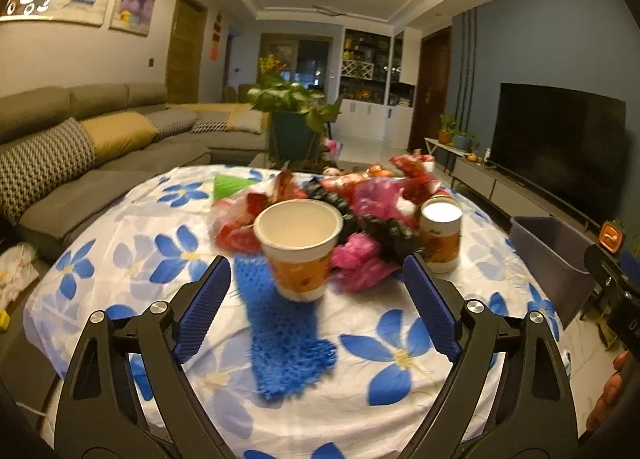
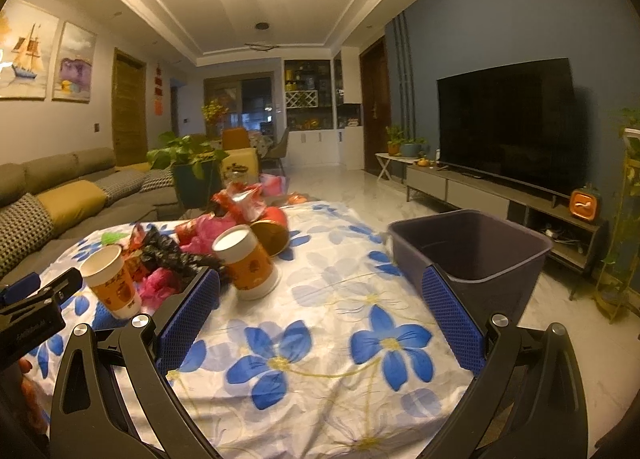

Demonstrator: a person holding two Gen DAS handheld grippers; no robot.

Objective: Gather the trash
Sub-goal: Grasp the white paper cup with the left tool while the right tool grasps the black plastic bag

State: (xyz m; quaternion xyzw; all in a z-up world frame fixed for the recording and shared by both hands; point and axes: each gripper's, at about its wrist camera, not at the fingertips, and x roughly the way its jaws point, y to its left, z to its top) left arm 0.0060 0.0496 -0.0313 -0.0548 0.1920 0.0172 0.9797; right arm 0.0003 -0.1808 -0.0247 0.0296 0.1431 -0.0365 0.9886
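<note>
Straight ahead of the left gripper [image 1: 316,295], near the middle of the flower-printed tablecloth [image 1: 400,355] on the low table, stood the white paper cup with an orange printed band [image 1: 298,247], upright, mouth up, its long axis vertical. It sat just beyond the blue ribbed pads [image 1: 210,295], roughly centred in the gap between them but not yet between them; the jaws stood spread wide, with nothing pinched and no pad on the cup wall. Beneath and in front of the cup lay a blue knitted cloth [image 1: 284,339]. A second paper cup of the same orange-and-white kind [image 1: 440,237] stood upright further toward the table's right edge, and behind both lay a heap of red, pink and black crumpled wrappers and bags [image 1: 360,203]. The dark grey rectangular plastic bin [image 2: 472,255] stood off the table's right edge, near the right gripper [image 2: 320,307], whose pads were likewise spread with only tablecloth between them. In the right wrist view the second cup [image 2: 250,263] lay up and to the left of that gripper, while the first cup [image 2: 110,283] sat just beside the left tool's tip. By my judgement the left hand was the nearer to the first cup and needed only a level advance to straddle it; the right sat better placed for the bin and the second cup.
</note>
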